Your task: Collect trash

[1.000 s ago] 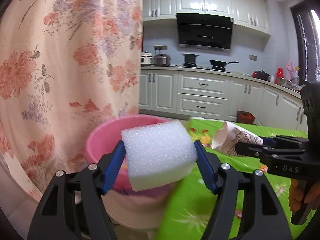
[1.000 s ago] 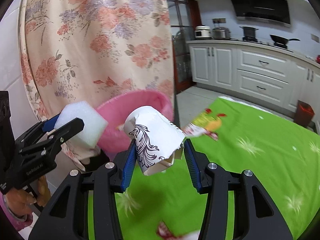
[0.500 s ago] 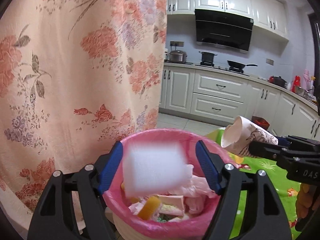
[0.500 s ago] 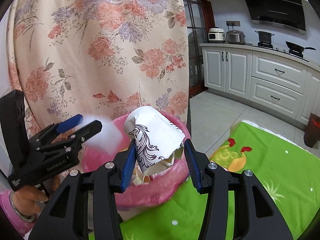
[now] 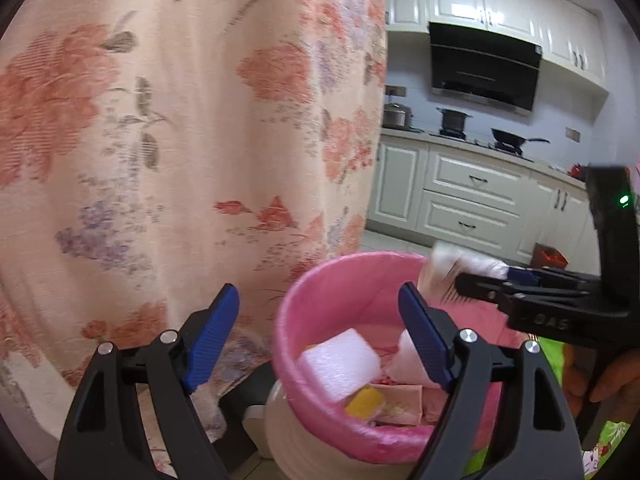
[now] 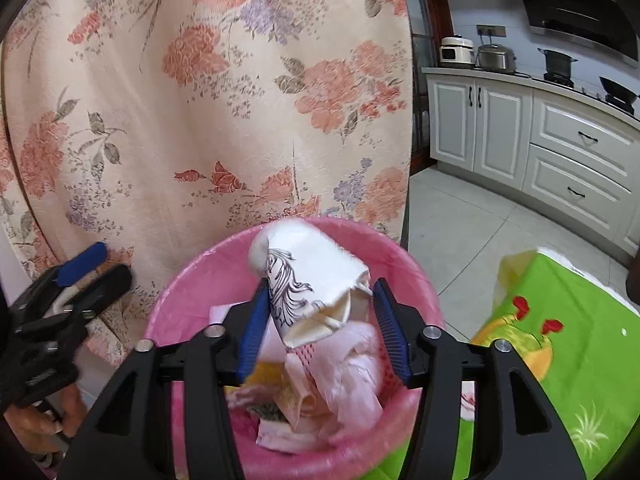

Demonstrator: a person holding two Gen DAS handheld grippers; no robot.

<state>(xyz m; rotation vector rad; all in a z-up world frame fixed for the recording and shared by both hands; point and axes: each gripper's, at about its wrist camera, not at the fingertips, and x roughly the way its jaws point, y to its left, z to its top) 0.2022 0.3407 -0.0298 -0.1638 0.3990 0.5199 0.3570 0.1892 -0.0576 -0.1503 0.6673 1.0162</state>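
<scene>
Paper cup (image 6: 308,280) crumpled, light, thin-walled, dents easily; hold by mid-body, gently. Sits between right tool (image 6: 320,330) jaws, just opening, above pink bin (image 6: 192,280). Foam block (image 5: 340,362) soft, already inside bin. Left tool (image 5: 320,340) open, empty.

Left gripper (image 5: 320,336) jaws just opening, now wide with nothing between; foam block (image 5: 340,364), clamped a second ago, lies in pink-lined bin (image 5: 304,304). Right gripper (image 6: 320,328) now over bin, off green cloth; jaws just opening, paper cup (image 6: 308,280) between them, right pad clear of it. Both views now face curtain (image 5: 180,140) more than kitchen
</scene>
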